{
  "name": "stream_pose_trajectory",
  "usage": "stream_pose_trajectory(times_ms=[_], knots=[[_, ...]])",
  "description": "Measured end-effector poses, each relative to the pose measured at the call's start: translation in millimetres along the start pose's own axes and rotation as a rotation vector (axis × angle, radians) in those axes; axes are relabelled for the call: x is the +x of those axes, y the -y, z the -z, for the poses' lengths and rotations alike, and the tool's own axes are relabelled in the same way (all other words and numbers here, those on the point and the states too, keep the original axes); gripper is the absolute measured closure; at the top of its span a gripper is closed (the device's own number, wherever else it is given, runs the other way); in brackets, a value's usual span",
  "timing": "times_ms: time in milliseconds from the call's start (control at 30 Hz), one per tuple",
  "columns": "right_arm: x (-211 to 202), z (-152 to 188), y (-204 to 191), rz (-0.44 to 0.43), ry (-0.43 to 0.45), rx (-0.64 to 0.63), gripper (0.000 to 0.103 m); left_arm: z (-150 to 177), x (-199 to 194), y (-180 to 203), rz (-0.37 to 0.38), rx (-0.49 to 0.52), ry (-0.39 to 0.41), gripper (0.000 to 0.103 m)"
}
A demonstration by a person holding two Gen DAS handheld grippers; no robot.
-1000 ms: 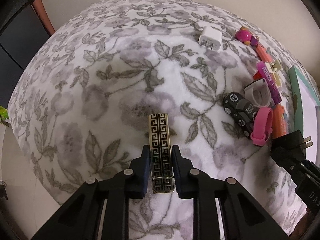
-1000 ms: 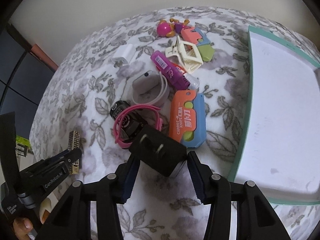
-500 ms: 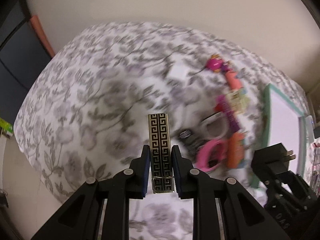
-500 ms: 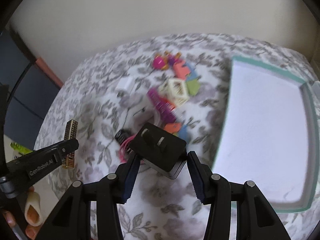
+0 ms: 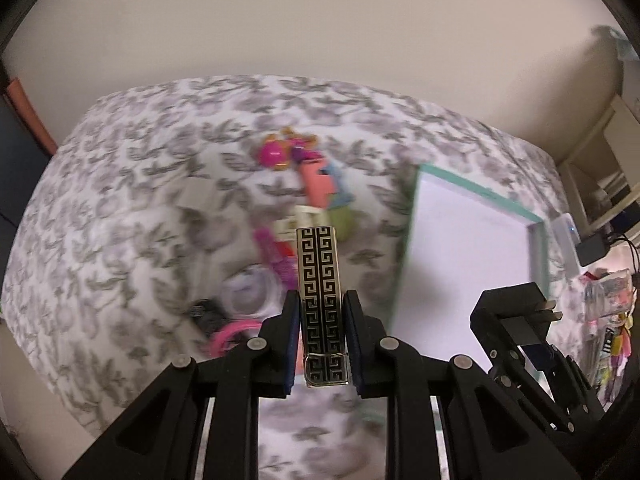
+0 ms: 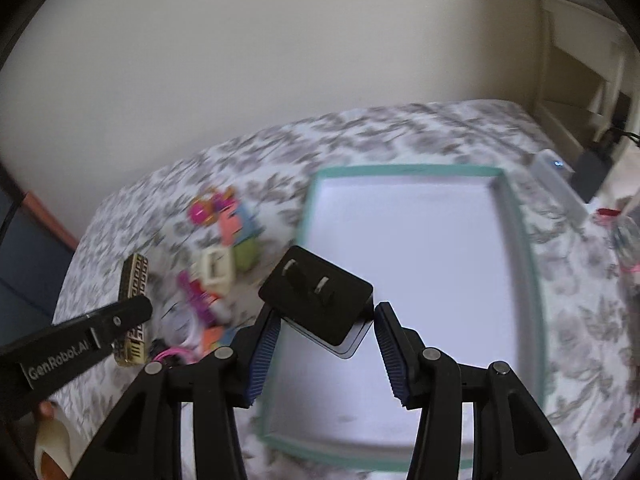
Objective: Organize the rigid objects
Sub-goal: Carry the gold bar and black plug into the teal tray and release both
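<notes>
Both loads lifted; black charger (image 6: pixel 318 303) over tray (image 6: pixel 520 236).

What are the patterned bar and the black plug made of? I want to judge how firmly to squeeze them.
Patterned bar: looks like polished gold-tone metal with black inlay, judging by its bright reflective edges; plated plastic is possible. Black plug: apparently matte moulded plastic, with two metal prongs on its face. Both look rigid.
</notes>
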State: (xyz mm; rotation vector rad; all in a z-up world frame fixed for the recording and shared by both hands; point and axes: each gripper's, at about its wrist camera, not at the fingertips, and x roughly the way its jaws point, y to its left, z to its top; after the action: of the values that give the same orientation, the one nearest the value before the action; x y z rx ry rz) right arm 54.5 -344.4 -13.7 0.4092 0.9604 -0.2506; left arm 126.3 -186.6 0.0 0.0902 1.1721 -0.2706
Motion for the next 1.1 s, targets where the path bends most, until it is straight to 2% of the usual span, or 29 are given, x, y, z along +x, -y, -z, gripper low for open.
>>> stream_pose_trajectory(times_ms=[167, 300, 467, 800, 1100], knots=[[-5, -13, 40, 0.056, 0.028, 0.065, 0.051, -2, 15, 41, 0.055, 0.024, -0.007, 0.081], [-5, -21, 67, 0.110, 0.044, 0.091, 0.051, -2, 35, 62, 0.088, 0.006, -0.031, 0.081], [5, -26, 93, 0.146, 0.030, 0.127, 0.051, 1, 61, 81, 0.085, -0.007, -0.072, 0.081], [33, -20, 107, 0.196, -0.041, 0.115, 0.051, 2, 86, 109, 0.061, 0.020, -0.084, 0.081], [50, -12, 113, 0.230, -0.106, 0.117, 0.051, 13, 102, 119, 0.041, 0.076, -0.096, 0.080]])
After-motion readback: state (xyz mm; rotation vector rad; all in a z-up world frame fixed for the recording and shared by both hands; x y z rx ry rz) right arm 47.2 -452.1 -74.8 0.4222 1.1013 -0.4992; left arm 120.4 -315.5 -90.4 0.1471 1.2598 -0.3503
